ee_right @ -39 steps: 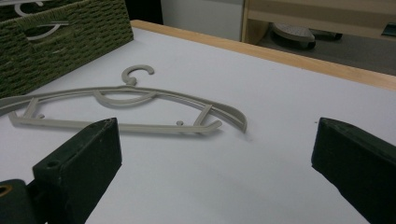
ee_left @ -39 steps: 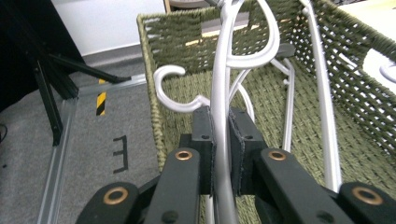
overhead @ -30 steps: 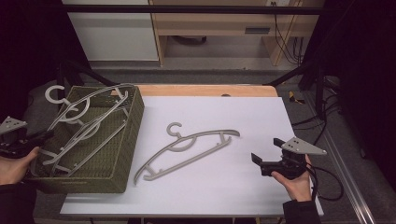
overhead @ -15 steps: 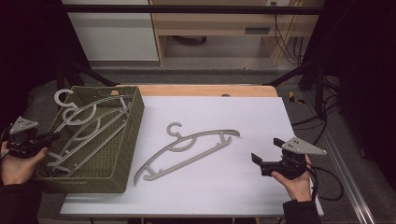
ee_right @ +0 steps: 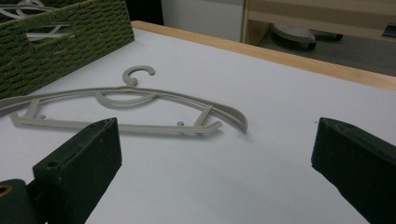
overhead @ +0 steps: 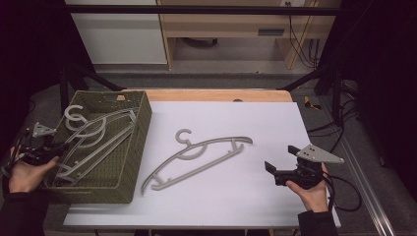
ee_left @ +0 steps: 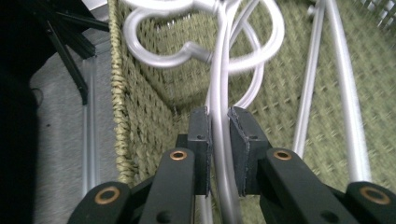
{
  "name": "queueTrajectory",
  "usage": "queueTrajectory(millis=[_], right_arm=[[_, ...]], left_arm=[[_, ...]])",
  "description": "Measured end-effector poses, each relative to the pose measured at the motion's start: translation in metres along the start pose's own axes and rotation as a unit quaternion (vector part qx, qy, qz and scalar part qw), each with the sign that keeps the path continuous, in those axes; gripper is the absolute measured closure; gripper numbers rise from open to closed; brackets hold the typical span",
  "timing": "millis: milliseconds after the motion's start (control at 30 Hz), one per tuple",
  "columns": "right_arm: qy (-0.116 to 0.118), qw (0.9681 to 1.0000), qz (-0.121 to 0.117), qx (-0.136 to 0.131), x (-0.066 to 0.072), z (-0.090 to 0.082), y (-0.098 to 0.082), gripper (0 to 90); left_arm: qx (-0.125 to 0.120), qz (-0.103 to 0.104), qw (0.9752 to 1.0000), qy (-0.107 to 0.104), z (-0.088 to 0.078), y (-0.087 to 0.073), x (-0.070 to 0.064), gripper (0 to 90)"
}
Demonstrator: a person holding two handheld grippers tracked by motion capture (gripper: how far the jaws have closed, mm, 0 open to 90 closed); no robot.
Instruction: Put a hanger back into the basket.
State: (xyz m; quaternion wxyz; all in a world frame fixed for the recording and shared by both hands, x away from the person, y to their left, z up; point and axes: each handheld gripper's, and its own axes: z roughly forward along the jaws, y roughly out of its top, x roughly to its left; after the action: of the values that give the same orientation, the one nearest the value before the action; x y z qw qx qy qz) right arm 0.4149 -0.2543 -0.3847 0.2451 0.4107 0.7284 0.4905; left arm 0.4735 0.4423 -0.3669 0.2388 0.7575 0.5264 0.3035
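1. Left gripper view: our left gripper (ee_left: 219, 140) has its pads on either side of a hanger (ee_left: 219, 84) arm in the basket (ee_left: 140, 112); the jaws have just been opening slightly, the arm between them.
2. We judge the hanger could slip and snag the other hangers tangled beside it, or hook the basket's near-left wall.
3. A tug on one hanger might drag the basket off the table's (overhead: 275, 118) left edge, where it overhangs.
4. A spare hanger (overhead: 196, 157) lies mid-table, apart from both grippers.
5. Our right gripper (overhead: 275, 169) rests near right, jaws wide and empty.
6. White tabletop with a wooden far edge; beyond it, a dim room with cabinets, shelving and cables.
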Motion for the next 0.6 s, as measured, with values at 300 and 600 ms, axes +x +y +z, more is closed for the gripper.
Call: queueTrajectory(millis=[300, 600], right_arm=[[0.000, 1.0000, -0.002, 0.002, 0.001, 0.001, 0.000, 1.8], [0.001, 1.0000, 0.001, 0.000, 0.000, 0.001, 0.000, 1.9]], left_arm=[[-0.058, -0.032, 0.9975, -0.025, -0.024, 0.004, -0.001, 71.3], [-0.154, -0.041, 0.9836, -0.084, -0.049, 0.021, -0.038, 50.8]])
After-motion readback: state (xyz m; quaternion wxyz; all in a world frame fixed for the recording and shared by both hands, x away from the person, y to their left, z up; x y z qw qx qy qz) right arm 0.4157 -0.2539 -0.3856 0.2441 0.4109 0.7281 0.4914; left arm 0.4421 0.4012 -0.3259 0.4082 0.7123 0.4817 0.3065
